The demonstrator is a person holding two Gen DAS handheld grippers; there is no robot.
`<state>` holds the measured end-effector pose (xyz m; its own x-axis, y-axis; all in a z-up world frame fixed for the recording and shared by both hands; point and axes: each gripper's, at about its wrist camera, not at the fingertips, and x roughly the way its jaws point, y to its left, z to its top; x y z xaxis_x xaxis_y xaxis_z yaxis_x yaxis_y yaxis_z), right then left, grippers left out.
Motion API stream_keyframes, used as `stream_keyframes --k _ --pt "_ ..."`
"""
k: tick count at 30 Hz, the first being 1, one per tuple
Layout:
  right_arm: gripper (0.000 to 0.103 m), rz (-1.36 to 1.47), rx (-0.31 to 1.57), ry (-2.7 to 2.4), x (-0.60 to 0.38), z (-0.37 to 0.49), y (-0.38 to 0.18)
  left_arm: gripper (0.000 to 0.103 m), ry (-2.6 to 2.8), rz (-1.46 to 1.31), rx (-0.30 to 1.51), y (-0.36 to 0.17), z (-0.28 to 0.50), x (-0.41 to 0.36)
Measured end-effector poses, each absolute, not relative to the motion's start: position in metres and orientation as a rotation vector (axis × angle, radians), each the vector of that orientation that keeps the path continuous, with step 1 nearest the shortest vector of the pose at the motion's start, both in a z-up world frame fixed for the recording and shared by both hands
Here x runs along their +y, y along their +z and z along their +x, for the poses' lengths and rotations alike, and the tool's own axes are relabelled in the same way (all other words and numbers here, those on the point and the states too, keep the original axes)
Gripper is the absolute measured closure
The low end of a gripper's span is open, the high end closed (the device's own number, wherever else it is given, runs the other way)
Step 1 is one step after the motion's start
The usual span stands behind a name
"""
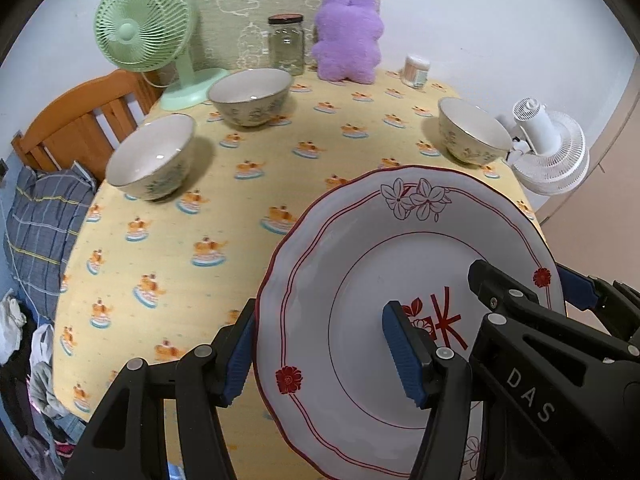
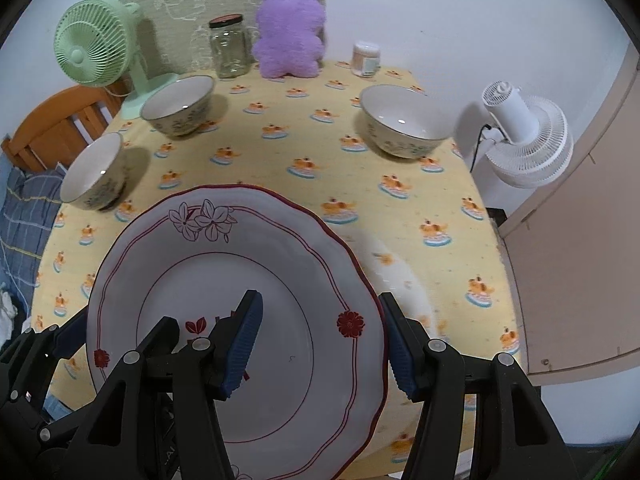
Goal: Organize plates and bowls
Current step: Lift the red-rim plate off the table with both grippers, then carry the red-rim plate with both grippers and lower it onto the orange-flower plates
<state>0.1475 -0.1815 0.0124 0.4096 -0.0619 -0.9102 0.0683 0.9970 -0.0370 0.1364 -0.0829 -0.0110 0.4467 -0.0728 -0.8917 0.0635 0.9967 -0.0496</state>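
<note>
The left gripper (image 1: 324, 354) clamps the left rim of a white dinner plate (image 1: 360, 240) with red scalloped edging, one blue pad under the rim and the other on the plate's upper face. The right gripper (image 2: 322, 344) clamps the opposite, right rim of the same plate (image 2: 224, 264) in the same way, so the plate hangs between the two tools above the near part of the table (image 1: 240, 208), clear of its yellow patterned cloth. The plate is round, so no long axis; it lies face up and tilted, its outlined flower motif at the far edge.

Across the table from left to right stand a green desk fan (image 1: 144, 28), two floral bowls (image 1: 154, 158) (image 1: 250, 96), a glass jar (image 1: 286, 44), a purple plush toy (image 1: 348, 36), a small tub (image 1: 416, 70) and a third floral bowl (image 1: 472, 130).

The left wrist view shows the red character printed in the plate's centre (image 1: 444, 316); in the right wrist view a gripper finger hides most of it. The right wrist view shows more of the white fan (image 2: 524, 136) and a beige panel (image 2: 580, 240) beside the table.
</note>
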Motion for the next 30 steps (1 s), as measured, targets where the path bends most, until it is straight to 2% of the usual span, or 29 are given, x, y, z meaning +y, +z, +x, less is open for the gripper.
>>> stream_keyframes --k 14,30 --pt "0.041 0.003 1.217 -0.117 -0.247 0.148 -0.019 0.041 -0.111 -0.016 1.186 -0.046 0.144 -0.145" --pt "0.041 0.014 1.26 -0.105 -0.26 0.155 -0.035 0.039 -0.102 -0.012 1.235 -0.062 0.156 -0.154"
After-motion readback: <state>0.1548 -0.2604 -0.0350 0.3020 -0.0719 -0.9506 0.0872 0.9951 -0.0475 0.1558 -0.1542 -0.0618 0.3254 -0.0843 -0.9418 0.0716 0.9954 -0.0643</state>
